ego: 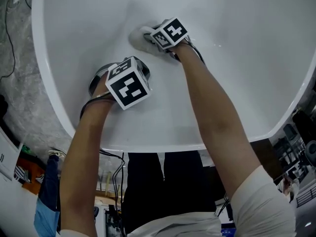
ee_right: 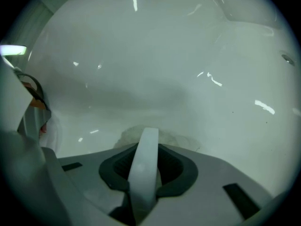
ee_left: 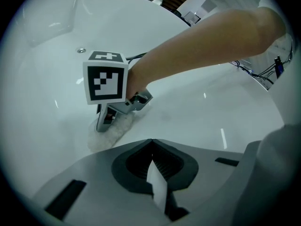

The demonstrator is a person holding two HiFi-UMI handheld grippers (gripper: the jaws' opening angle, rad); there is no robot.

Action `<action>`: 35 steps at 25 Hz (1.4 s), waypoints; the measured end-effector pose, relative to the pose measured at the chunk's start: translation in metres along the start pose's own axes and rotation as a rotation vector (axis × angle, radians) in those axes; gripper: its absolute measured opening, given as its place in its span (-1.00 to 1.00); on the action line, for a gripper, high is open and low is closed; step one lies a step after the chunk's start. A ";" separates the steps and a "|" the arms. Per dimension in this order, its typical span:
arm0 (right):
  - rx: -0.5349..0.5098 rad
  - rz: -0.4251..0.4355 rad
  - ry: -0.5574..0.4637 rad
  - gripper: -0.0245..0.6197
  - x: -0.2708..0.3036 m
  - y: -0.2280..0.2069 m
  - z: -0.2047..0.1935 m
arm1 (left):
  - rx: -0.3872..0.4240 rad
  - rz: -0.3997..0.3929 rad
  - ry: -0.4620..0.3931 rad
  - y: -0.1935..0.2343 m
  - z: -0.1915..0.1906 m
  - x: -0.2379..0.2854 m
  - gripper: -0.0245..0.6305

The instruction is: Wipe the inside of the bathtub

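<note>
1. Your right tongs [ee_right: 148, 142] were clamped on a white cloth [ee_right: 123, 136]. A white band [ee_right: 145, 173] ran up the slot between them, and the fluffy part bulged out just past the tips.
2. Your left tongs [ee_left: 150, 145] were closed together. Only a thin white sliver [ee_left: 157, 187] showed in the seam, and what it was could not be made out.
3. The cloth lay pressed against the white inner surface of the bathtub [ego: 247, 58], directly under the right tongs.
4. You held the left tongs near the right ones but apart from the cloth, closer to your body and to the tub's left wall. Whether they touched the tub could not be told.
5. The right tongs' marker cube [ee_left: 106, 81] stood above the cloth, with your forearm [ee_left: 197, 46] stretching back from it.
6. Both your arms reached in over the near rim [ego: 197, 144].
7. A small metal fitting [ee_left: 81, 50] sat on the tub surface beyond that cube.
8. Left of the tub lay grey speckled floor [ego: 17, 102], with a dark cable [ego: 7, 33] trailing across it.
</note>
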State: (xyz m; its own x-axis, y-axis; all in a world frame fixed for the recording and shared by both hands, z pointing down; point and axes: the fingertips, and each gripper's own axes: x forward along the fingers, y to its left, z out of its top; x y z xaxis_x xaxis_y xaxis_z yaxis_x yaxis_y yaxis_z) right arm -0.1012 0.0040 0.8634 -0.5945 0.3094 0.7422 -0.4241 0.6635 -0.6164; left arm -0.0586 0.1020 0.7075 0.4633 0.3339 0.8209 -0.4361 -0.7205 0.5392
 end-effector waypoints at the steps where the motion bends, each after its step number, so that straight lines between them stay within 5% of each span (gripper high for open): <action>1: -0.009 0.013 -0.002 -0.64 0.003 0.002 0.002 | 0.002 -0.003 -0.001 0.001 0.000 0.001 -0.89; 16: 0.013 0.196 -0.032 -0.64 -0.009 0.040 0.016 | -0.001 -0.014 -0.016 -0.001 -0.004 -0.009 -0.89; 23: 0.114 0.278 -0.087 -0.64 -0.045 0.056 0.009 | -0.035 0.003 -0.054 -0.006 -0.005 -0.021 -0.89; 35: 0.255 0.193 -0.327 -0.64 -0.136 0.069 0.012 | -0.093 0.110 -0.130 -0.008 0.003 -0.064 -0.89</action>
State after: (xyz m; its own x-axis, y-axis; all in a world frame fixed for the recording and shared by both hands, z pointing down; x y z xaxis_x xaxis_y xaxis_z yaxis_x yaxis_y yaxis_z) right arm -0.0576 -0.0005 0.7168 -0.8461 0.1523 0.5108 -0.4151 0.4129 -0.8107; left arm -0.0828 0.0846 0.6506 0.5018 0.1705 0.8480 -0.5565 -0.6869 0.4674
